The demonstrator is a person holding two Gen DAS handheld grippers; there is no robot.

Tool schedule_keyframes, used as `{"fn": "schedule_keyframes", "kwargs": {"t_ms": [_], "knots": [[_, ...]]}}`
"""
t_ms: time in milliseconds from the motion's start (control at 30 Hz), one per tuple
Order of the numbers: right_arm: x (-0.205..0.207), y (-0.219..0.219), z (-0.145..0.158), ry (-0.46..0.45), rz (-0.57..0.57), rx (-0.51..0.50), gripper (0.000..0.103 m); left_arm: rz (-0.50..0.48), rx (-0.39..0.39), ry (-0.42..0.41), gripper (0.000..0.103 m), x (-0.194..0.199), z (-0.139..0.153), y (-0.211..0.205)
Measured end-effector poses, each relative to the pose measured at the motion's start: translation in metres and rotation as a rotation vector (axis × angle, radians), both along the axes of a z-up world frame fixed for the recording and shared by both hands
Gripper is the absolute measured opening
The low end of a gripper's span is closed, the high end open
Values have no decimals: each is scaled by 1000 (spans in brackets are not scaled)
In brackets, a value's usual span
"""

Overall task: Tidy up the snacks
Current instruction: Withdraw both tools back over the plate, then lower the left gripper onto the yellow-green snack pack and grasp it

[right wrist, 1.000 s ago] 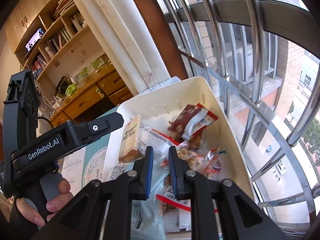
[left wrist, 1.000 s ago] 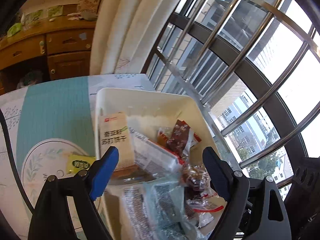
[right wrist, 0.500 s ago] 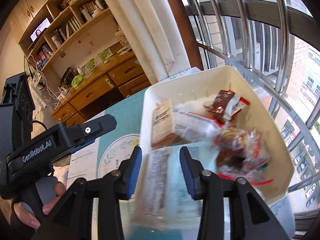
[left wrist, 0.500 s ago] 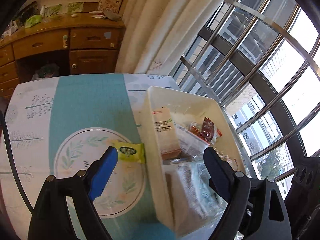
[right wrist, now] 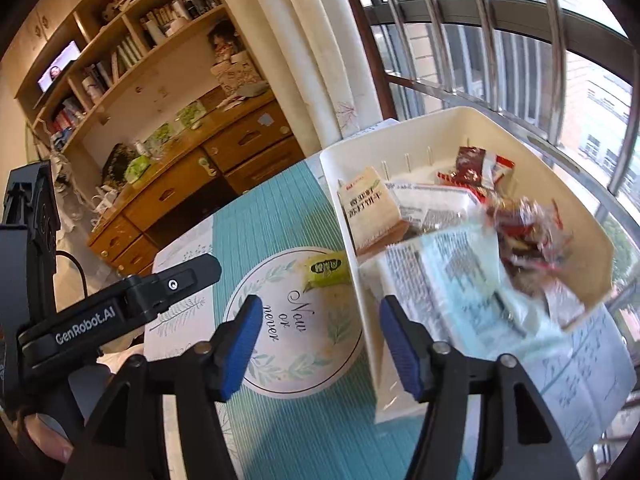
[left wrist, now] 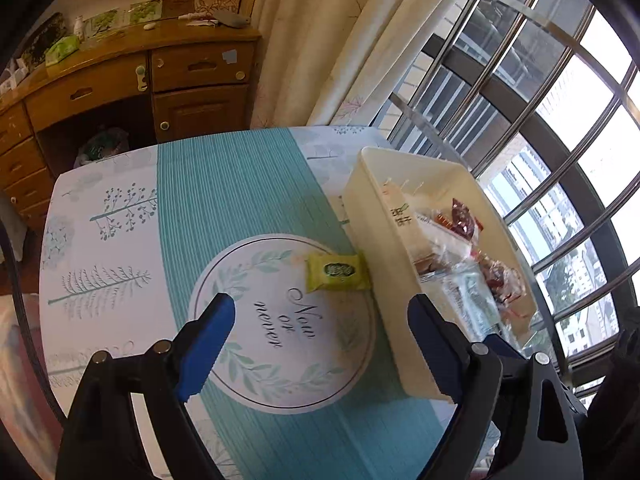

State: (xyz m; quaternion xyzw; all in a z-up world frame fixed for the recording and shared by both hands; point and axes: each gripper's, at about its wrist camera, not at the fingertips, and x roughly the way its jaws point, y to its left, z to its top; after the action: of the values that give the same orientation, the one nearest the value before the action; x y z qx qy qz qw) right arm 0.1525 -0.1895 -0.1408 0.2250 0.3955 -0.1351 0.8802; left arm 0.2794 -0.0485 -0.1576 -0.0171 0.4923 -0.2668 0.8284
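A small green snack packet (left wrist: 338, 272) (right wrist: 326, 268) lies on the teal tablecloth's round leaf print, right beside the left wall of a white bin (left wrist: 384, 240) (right wrist: 432, 132). In the bin are a cream cracker box (left wrist: 400, 212) (right wrist: 370, 208), red wrappers (left wrist: 464, 216) (right wrist: 476, 164) and a pale blue packet (right wrist: 460, 280), which is blurred. My left gripper (left wrist: 322, 312) hangs open above the print, just short of the green packet. My right gripper (right wrist: 320, 316) is opening, with nothing between its jaws, and straddles the bin's near left wall.
The table (left wrist: 224, 184) ends at a curtain (left wrist: 320, 40) and a barred window (left wrist: 540, 120) close behind the bin. A wooden desk with drawers (left wrist: 120, 80) and bookshelves (right wrist: 140, 52) stand beyond. The left gripper's body (right wrist: 120, 308), held by a hand (right wrist: 48, 440), is at the left.
Both grippers have drawn back from over the bin toward the middle of the table. The right jaws went from nearly shut to wide apart. The pale blue packet now lies in the bin.
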Motion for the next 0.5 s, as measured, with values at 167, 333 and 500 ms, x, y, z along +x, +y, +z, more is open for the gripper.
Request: {"fn": "schedule_keyframes", "kwargs": {"t_ms": [167, 333, 500], "knots": [[-4, 10, -12, 45, -87, -23, 69, -56, 54, 42, 89, 11, -14, -2], [-14, 14, -18, 66, -158, -53, 70, -131, 101, 41, 89, 19, -32, -17], [-20, 18, -19, 68, -193, -105, 70, -213, 147, 24, 89, 24, -53, -38]]}}
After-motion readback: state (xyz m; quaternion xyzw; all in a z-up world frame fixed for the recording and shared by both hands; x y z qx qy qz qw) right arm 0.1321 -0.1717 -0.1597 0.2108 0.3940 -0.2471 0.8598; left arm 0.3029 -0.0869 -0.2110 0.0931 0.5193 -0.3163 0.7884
